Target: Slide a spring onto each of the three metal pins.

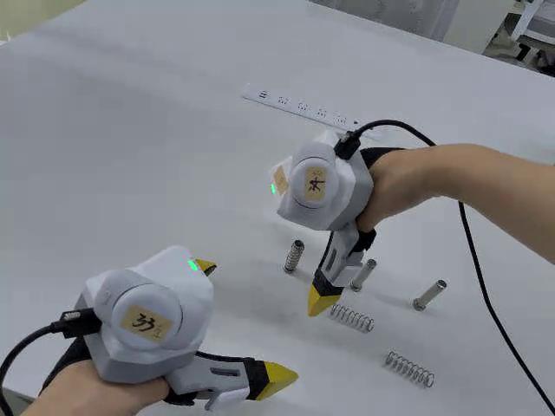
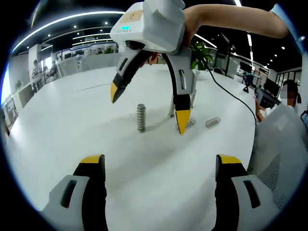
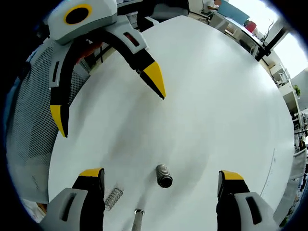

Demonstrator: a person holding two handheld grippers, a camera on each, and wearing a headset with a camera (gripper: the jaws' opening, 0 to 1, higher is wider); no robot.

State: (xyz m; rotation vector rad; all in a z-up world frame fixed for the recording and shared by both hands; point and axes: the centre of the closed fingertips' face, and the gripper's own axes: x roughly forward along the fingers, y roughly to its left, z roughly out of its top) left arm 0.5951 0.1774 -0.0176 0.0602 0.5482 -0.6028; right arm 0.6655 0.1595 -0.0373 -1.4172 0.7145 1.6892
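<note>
One metal pin with a spring on it [image 1: 295,255] stands upright on the white table. A bare pin [image 1: 363,274] stands tilted just right of it, and another bare pin [image 1: 430,295] lies further right. Two loose springs [image 1: 352,317] [image 1: 409,368] lie in front of them. My right gripper [image 3: 161,174] points down, open and holding nothing, with the sprung pin [image 3: 164,176] below and between its jaws; one yellow fingertip [image 1: 321,302] hangs near the tilted pin. My left gripper [image 1: 243,321] is at the near left, open and holding nothing, facing the right gripper [image 2: 147,107] and the sprung pin [image 2: 141,117].
A white power strip [image 1: 299,106] lies further back on the table [image 1: 130,156]. A black cable [image 1: 486,286] trails from the right gripper past the lying pin. People and desks are seen beyond the table's edge in the left gripper view.
</note>
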